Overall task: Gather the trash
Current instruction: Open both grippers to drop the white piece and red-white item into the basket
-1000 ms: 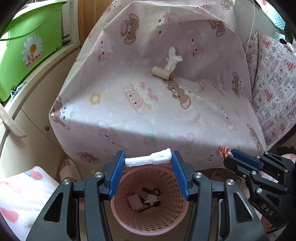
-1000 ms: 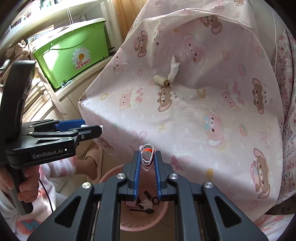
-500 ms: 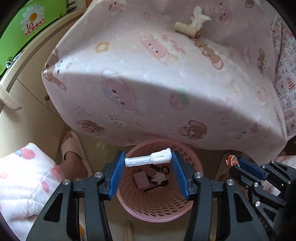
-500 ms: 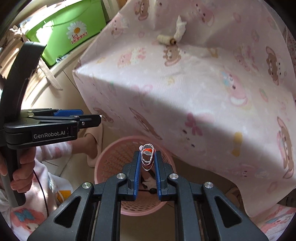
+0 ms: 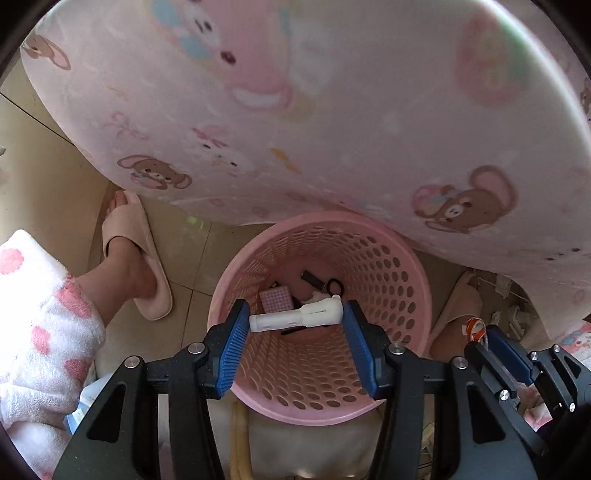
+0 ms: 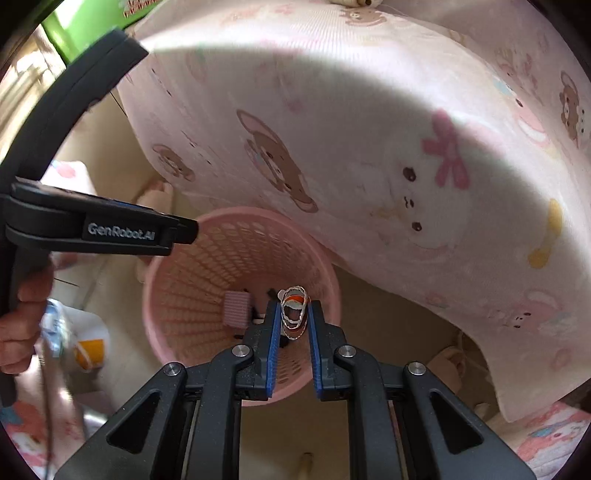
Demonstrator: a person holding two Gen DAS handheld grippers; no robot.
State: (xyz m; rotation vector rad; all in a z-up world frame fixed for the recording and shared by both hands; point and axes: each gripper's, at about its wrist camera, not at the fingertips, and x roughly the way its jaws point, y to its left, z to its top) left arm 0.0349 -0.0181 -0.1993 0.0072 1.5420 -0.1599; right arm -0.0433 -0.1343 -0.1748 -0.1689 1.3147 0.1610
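Note:
My left gripper (image 5: 293,319) is shut on a white plastic tube (image 5: 295,318), held crosswise between its blue pads right above the pink perforated basket (image 5: 413,273). My right gripper (image 6: 292,312) is shut on a crumpled white and orange wrapper (image 6: 293,312) over the same basket (image 6: 177,258); it also shows at the right of the left wrist view (image 5: 480,334). Inside the basket lie a pink checked piece (image 5: 275,297) and small black items (image 5: 321,282).
A pink bear-print cloth (image 5: 332,110) hangs over the table edge just behind the basket. A foot in a pink slipper (image 5: 136,266) stands on the tiled floor to the left. A green box (image 6: 92,14) sits far upper left.
Both grippers have moved down and forward from table height to just over the basket, each still holding its item. The tabletop with the thread spool has left the left wrist view.

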